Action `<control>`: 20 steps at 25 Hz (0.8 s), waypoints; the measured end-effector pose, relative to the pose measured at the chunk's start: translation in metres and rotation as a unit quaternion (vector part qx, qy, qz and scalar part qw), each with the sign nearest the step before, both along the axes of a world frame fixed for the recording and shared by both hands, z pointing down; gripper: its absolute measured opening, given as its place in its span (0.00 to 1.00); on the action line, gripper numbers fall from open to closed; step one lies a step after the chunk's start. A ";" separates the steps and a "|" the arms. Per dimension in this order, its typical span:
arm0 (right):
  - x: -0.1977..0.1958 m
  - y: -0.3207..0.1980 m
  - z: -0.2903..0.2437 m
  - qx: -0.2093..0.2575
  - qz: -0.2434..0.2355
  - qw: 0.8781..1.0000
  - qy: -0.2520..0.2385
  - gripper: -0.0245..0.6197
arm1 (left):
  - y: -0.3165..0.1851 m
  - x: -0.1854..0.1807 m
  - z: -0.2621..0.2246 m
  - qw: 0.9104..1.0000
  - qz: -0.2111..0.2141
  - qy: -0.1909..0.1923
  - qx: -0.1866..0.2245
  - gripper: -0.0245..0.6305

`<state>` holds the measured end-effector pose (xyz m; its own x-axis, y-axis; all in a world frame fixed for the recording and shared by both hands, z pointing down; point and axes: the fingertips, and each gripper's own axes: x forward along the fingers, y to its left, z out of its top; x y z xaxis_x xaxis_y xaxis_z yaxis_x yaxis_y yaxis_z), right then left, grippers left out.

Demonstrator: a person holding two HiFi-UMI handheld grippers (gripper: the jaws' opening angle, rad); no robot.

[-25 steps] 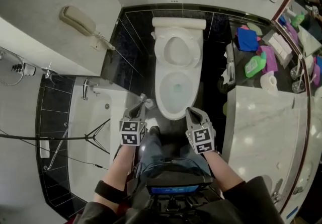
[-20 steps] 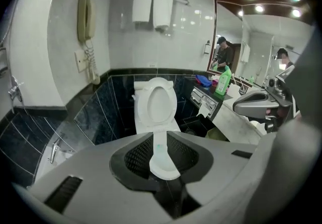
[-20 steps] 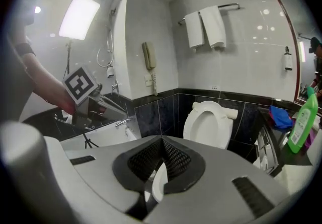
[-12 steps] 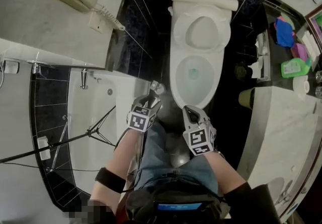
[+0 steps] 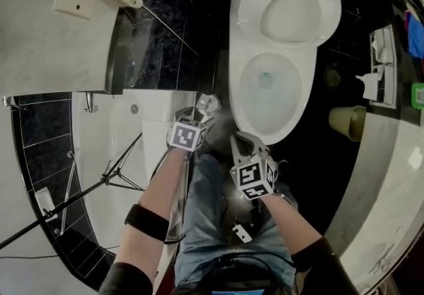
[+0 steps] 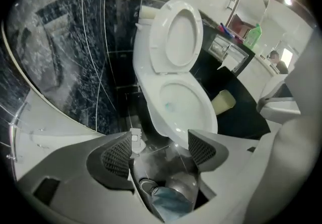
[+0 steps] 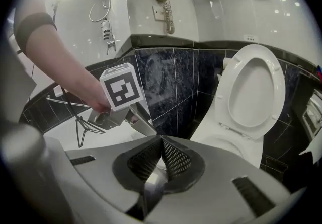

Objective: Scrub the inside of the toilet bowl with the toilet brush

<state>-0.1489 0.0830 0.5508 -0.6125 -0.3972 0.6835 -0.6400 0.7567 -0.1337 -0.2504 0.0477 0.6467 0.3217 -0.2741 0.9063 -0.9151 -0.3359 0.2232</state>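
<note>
Head view: toilet bowl (image 5: 266,85) uncovered; toilet brush (image 5: 209,102) stood on floor beside it, untaken. Left claw (image 6: 158,148) just spread wide, empty; right claw (image 7: 161,143) closed, empty. Next: toilet brush to be gripped.

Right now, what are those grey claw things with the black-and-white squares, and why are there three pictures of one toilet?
They are tools, not a robot. A person holds one hand-held gripper in each hand, and the squares are markers on cubes fixed to them. One picture comes from a camera on the person's head. It looks down at their jeans and the toilet, whose seat is up. The other two come from small cameras riding on each tool, looking along its two jaws. The left hand-held gripper has just been opening its jaws, and nothing is gripped between them. The right hand-held gripper has its jaws pressed together, empty. Neither holds a brush. A white bathtub is on the left.
</note>
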 end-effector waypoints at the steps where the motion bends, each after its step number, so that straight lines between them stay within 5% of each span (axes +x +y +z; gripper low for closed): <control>1: -0.004 -0.002 0.013 -0.002 -0.001 1.000 0.002 0.05 | -0.002 -0.002 0.015 1.000 0.003 -0.002 -0.007 0.58; 7: -0.020 -0.013 0.082 -0.018 0.008 1.000 0.011 0.05 | -0.013 -0.029 0.097 0.998 0.013 -0.046 -0.029 0.58; 20: -0.041 -0.032 0.182 -0.055 0.050 0.997 0.010 0.05 | -0.033 -0.038 0.198 0.993 0.071 -0.067 -0.061 0.58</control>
<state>-0.1898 0.0513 0.7326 -0.5597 -0.3782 0.7374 -0.7148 0.6706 -0.1986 -0.2889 0.0150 0.8451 0.2242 -0.1201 0.9671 -0.8847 -0.4413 0.1503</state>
